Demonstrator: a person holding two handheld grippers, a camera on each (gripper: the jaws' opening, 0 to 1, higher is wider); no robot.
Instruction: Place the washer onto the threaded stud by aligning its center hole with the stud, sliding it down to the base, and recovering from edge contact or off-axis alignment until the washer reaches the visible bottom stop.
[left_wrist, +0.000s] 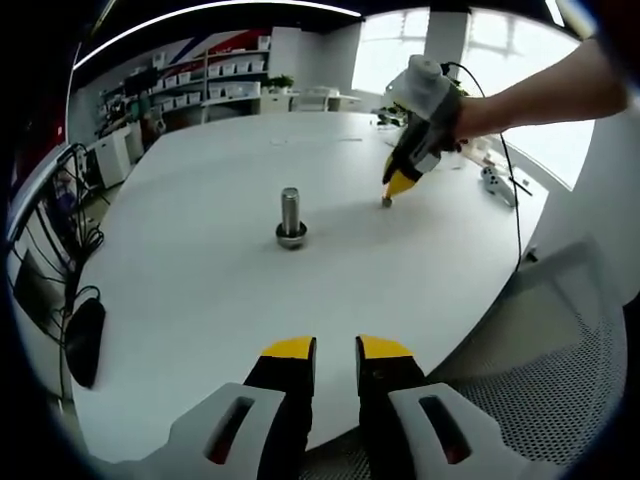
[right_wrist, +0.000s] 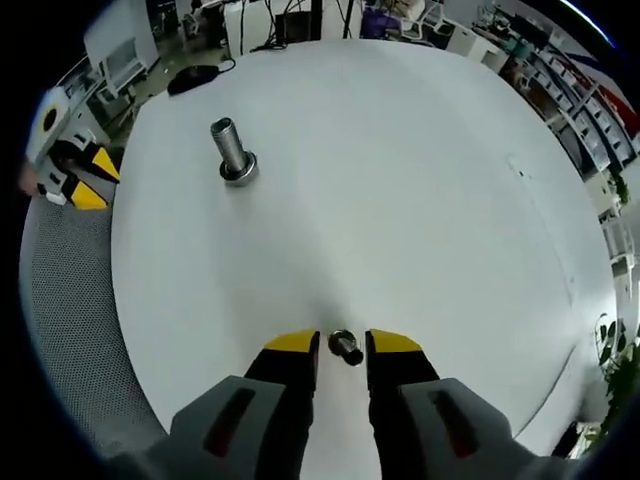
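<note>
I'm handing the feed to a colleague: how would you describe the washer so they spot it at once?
Start from the large white round table. Near its edge, the right gripper has its yellow-tipped jaws open on either side of a small metal ring: the washer. Unlike the threaded stud, which stands upright farther across the table, it is low, tiny and sits between the jaws.

Our left gripper (left_wrist: 335, 352) has two black jaws capped with yellow tips, each rising from a pale grey moulded shell with a dark slotted opening. Our right gripper (right_wrist: 343, 345) is built the same way: yellow-tipped black jaws, grey shells, dark slots. From the left gripper view, the right gripper shows a whitish housing on top, a black mid-section, a thin black cable trailing from it, and our bare forearm (left_wrist: 530, 90).
</note>
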